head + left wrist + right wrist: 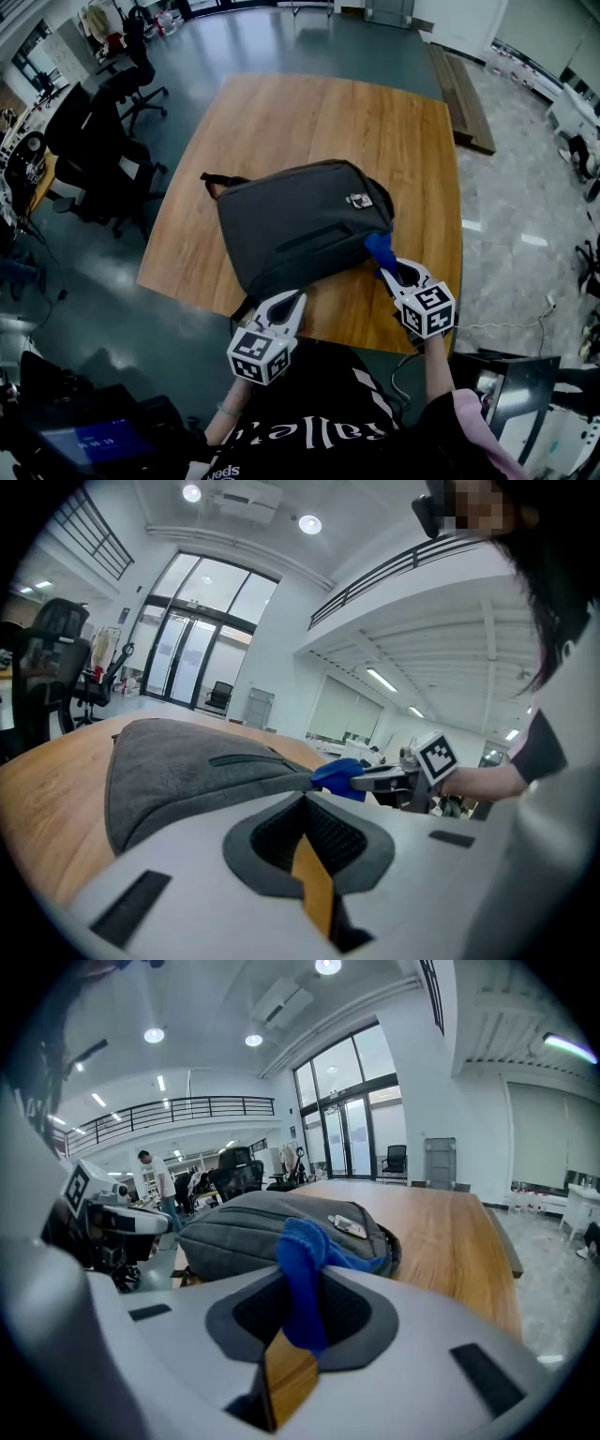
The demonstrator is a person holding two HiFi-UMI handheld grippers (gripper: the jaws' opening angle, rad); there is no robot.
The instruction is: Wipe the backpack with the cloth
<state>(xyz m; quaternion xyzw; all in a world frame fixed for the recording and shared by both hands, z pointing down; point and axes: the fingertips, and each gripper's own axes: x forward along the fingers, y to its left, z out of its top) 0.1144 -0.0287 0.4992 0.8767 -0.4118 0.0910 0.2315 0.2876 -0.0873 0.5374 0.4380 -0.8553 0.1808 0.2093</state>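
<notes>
A dark grey backpack (300,225) lies flat on the wooden table (281,122); it also shows in the left gripper view (178,761) and the right gripper view (253,1227). My right gripper (392,274) is shut on a blue cloth (380,249), which rests against the backpack's near right corner. The cloth (305,1274) hangs between the jaws in the right gripper view. My left gripper (289,302) sits at the backpack's near edge, jaws together with nothing seen between them (305,799). From there I see the cloth (337,775) and the right gripper (370,782) just beyond.
Black office chairs (103,150) stand left of the table. A long wooden board (464,94) lies on the floor at the far right. The table's near edge (347,337) runs just in front of the person's body. A dark screen (94,436) sits at the bottom left.
</notes>
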